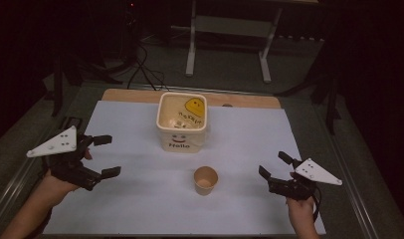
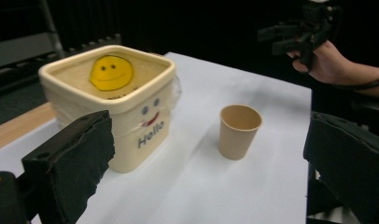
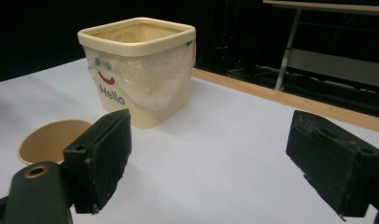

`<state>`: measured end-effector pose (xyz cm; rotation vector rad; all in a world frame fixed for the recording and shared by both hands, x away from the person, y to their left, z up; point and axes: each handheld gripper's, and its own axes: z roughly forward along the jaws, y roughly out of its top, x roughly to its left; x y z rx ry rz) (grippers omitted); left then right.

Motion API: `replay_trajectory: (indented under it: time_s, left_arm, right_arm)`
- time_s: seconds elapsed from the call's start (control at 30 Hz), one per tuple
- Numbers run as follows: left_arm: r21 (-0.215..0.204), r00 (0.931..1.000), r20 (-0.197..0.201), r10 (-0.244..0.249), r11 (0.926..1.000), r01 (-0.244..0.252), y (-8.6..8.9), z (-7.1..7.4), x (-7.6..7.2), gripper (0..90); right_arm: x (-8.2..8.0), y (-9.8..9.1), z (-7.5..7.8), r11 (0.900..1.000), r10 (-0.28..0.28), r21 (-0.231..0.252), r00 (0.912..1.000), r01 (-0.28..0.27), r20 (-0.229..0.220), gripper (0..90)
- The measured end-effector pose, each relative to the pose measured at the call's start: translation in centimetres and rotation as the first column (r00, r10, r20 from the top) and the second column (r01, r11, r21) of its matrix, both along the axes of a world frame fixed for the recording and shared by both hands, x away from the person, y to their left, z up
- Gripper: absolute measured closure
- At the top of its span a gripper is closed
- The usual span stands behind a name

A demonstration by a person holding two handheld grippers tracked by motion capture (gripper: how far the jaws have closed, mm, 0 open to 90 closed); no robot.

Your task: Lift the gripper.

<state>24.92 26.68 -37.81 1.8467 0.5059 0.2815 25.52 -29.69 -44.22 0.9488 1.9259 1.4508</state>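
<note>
We count one square cream plastic tub (image 1: 182, 122), glossy, with rounded corners, a clear film liner, a printed smiling face and "Hello", and a yellow smiley disc (image 1: 195, 105) inside. One tan paper cup (image 1: 205, 180), tapered and matte, stands upright just in front of the tub on the white sheet (image 1: 240, 199). We see two grippers, each with a grey triangular plate: left gripper (image 1: 106, 156) and right gripper (image 1: 273, 166), both with black padded jaws spread apart, holding nothing.
</note>
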Motion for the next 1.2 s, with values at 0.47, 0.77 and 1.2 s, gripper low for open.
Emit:
replay_trajectory:
  time_s: [0.47,0.77,1.2]
  left_arm:
    - [0.099,0.9875,-0.032,-0.154,0.9827,0.157,-5.8,0.8,1.5,2.6]
    - [0.137,0.9756,-0.034,-0.217,0.9659,0.220,-8.8,0.6,1.9,3.3]
    - [0.206,0.9444,-0.058,-0.323,0.9217,0.328,-12.7,-0.1,2.3,6.4]
  right_arm:
    - [0.0,0.0,0.1,0.9999,0.012,0.006,0.9999,-0.012,-0.002,14.0]
    - [0.0,0.0,0.0,0.9998,0.017,0.009,0.9998,-0.017,-0.005,14.0]
    - [0.1,0.0,-0.1,0.9997,0.024,0.005,0.9996,-0.024,-0.014,14.0]
